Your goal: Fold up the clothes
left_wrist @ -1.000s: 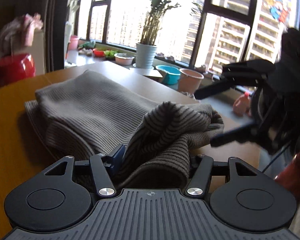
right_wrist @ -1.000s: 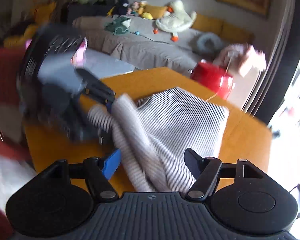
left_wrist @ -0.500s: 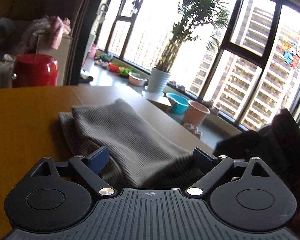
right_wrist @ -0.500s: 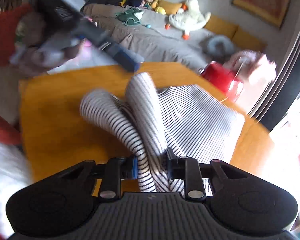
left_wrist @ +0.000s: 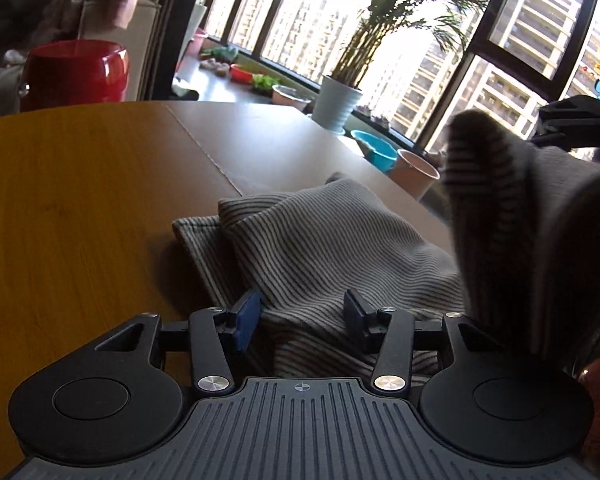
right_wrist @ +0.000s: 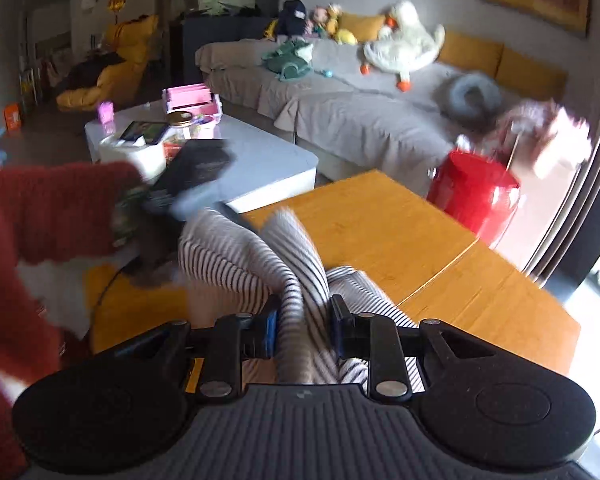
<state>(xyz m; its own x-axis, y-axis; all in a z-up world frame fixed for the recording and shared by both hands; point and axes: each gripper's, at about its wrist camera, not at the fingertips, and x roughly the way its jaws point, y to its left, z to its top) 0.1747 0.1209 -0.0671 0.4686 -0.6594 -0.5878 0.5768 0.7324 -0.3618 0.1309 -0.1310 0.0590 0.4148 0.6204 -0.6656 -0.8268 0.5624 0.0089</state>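
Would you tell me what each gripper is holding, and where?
Right gripper pinches a raised fold of the grey striped knit garment; left gripper is closing around its near edge.

The left gripper (left_wrist: 300,316) was matte black with a ribbed grey deck, two round discs, silver screws and blue pads (left_wrist: 247,315) on its fingers. The right gripper (right_wrist: 303,330) matched it in build. The person wore a fuzzy red sleeve (right_wrist: 56,212) with white trim

blurred: raised striped garment fold (left_wrist: 496,216) | blurred: left gripper (right_wrist: 196,184) | cut off: red sleeve (right_wrist: 28,216)
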